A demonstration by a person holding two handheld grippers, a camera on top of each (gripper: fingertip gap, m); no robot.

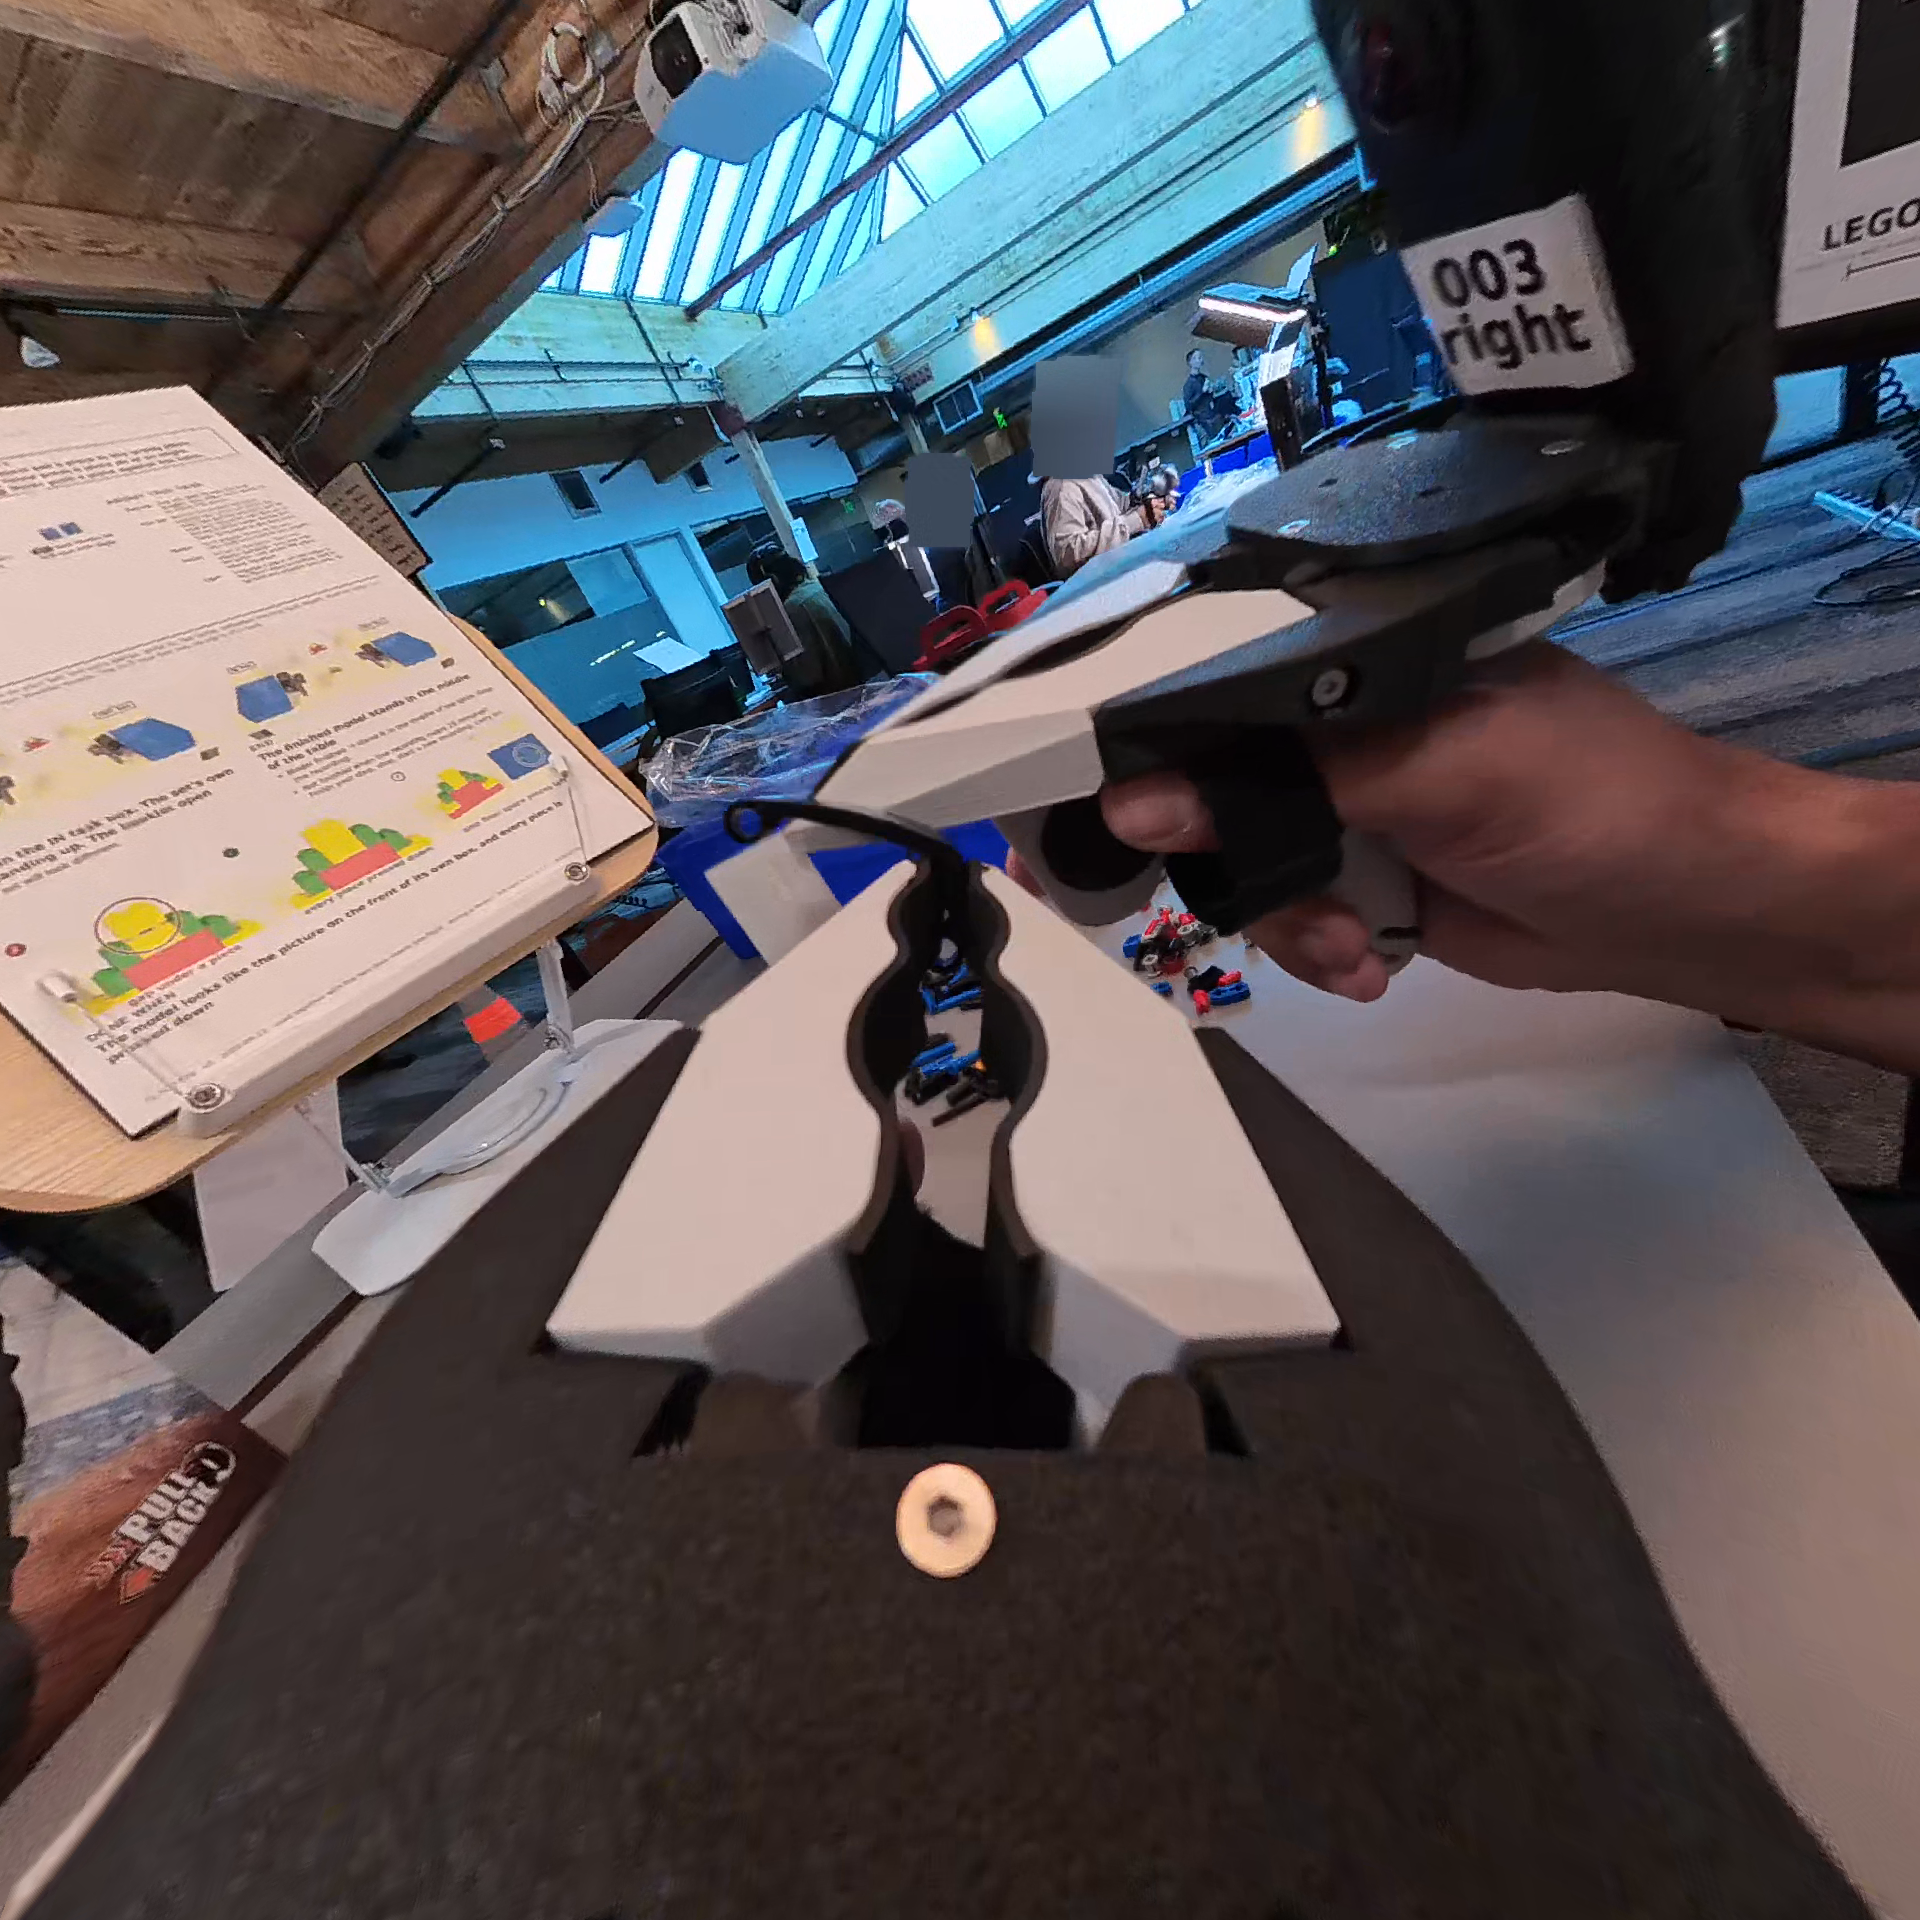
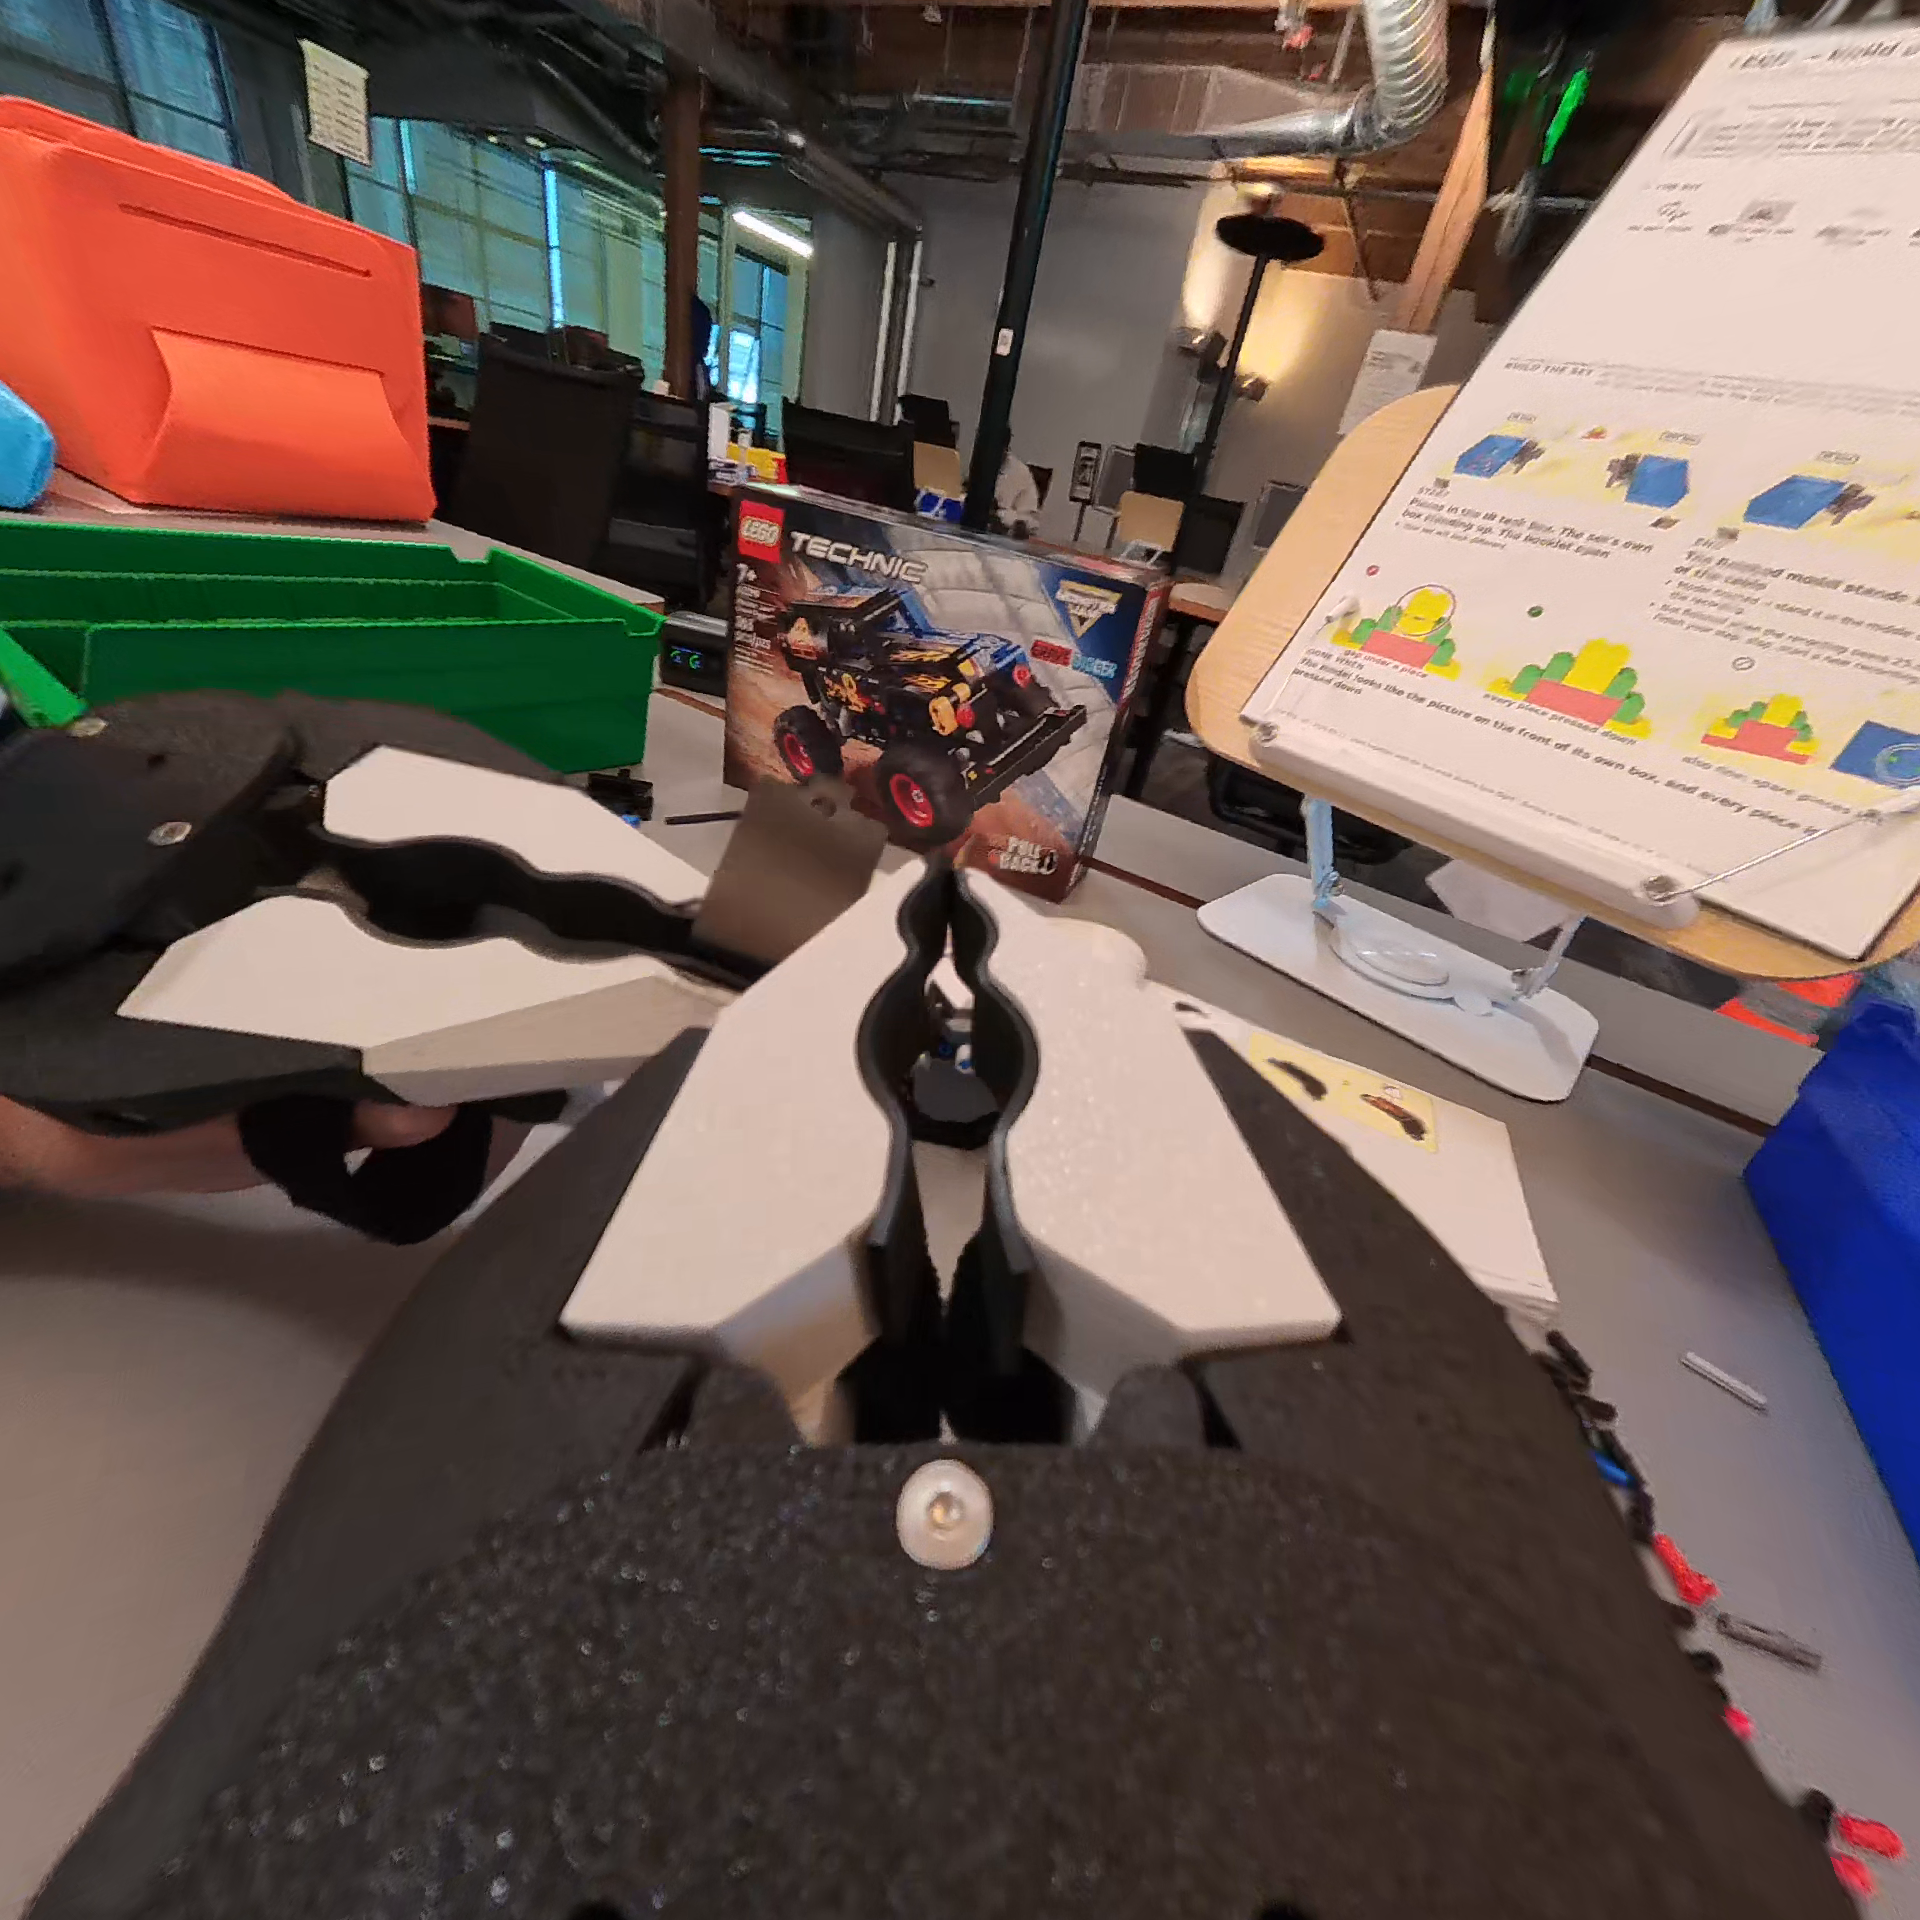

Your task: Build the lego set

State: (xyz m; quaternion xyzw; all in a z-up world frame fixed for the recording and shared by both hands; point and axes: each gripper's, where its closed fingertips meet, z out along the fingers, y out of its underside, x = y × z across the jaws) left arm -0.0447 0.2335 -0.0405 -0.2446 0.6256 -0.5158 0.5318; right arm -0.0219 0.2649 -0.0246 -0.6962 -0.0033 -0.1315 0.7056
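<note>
— Why hold both tools up off the table (image 1: 1558, 1195)?

— It looks like a mid-air fit. The left gripper (image 1: 940, 883) is clenched on a thin black curved piece (image 1: 831, 821), lifted so the right gripper (image 2: 940, 888) can meet it. The right one's tips are pressed together, but I cannot tell if they pinch anything.

— And the rest of the set?

— Loose pieces (image 1: 1184, 951) in red, blue and black lie scattered on the table beyond. The box (image 2: 914, 707) stands upright near the instruction sheet (image 2: 1662, 582), propped where it can be read
</note>
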